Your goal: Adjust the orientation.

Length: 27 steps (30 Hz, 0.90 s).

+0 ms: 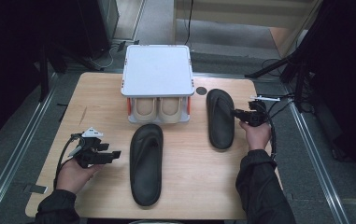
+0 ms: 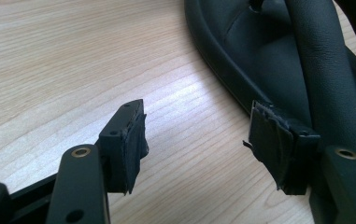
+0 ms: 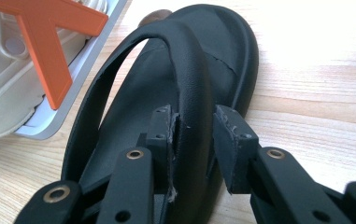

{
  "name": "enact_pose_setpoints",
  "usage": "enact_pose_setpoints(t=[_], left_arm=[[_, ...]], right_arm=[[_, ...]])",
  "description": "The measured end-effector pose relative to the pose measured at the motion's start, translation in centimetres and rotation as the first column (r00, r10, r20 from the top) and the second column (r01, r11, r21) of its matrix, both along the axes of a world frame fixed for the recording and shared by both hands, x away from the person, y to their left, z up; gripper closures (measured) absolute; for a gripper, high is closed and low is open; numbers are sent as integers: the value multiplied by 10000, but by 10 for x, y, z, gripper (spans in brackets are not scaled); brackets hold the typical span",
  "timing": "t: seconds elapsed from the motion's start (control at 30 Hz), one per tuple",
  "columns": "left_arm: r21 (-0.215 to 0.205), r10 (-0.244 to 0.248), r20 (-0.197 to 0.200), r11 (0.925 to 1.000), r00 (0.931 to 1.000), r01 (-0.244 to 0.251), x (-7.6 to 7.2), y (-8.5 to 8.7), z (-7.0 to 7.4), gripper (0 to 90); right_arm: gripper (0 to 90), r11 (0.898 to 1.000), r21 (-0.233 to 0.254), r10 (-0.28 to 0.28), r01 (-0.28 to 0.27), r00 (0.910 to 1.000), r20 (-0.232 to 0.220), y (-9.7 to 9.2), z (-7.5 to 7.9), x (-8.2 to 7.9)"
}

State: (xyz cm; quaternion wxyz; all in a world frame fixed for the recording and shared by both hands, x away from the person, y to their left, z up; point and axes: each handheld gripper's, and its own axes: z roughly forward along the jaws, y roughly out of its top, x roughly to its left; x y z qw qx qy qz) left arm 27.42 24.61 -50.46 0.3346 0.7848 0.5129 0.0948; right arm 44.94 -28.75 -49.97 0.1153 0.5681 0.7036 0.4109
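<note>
Black-sleeved forearms enter from six o'clock. At eight o'clock the left hand (image 1: 73, 173) rests on the wooden table (image 1: 189, 186), its left gripper (image 1: 112, 155) level, pointing toward three o'clock, jaws apart and empty beside the near sandal (image 1: 146, 163). At three o'clock the right hand (image 1: 256, 135) holds the right gripper (image 3: 196, 135), whose jaws straddle the far sandal's (image 1: 220, 119) strap (image 3: 189, 70), one pad touching, the other clear. Farther, at twelve o'clock, stands a grey rack (image 1: 157, 70) holding beige shoes (image 1: 159, 109).
</note>
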Motion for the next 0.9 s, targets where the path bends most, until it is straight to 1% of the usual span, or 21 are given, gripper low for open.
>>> enact_pose_setpoints(t=[0.17,0.23,0.27,0.47,0.63,0.77,0.9], left_arm=[[42,-42,-15,10000,10000,42,-1,-1,0,370],[35,-16,-11,10000,10000,16,-1,-2,-1,370],[50,-42,-17,10000,10000,42,-1,-2,-1,370],[77,-82,-47,9999,10000,83,-1,-3,-1,370],[92,-114,-70,9999,9999,114,-1,-3,-1,370],[79,-104,-62,9999,9999,105,-1,-3,-1,370],[93,-144,-64,9999,9999,144,-1,-4,-2,370]], right_arm=[[665,9999,-113,-32,31,9999,-133,3,-4,2],[659,10000,41,-14,15,9997,-226,3,-6,5],[659,10000,61,-24,26,9993,-378,3,-7,6],[660,10000,-33,-32,31,9990,-447,6,-10,9],[680,10000,-51,-47,45,9987,-504,8,-11,10],[702,9999,51,-139,143,9983,-562,7,-10,10],[717,9995,-93,-295,290,9972,-692,7,-8,10]])
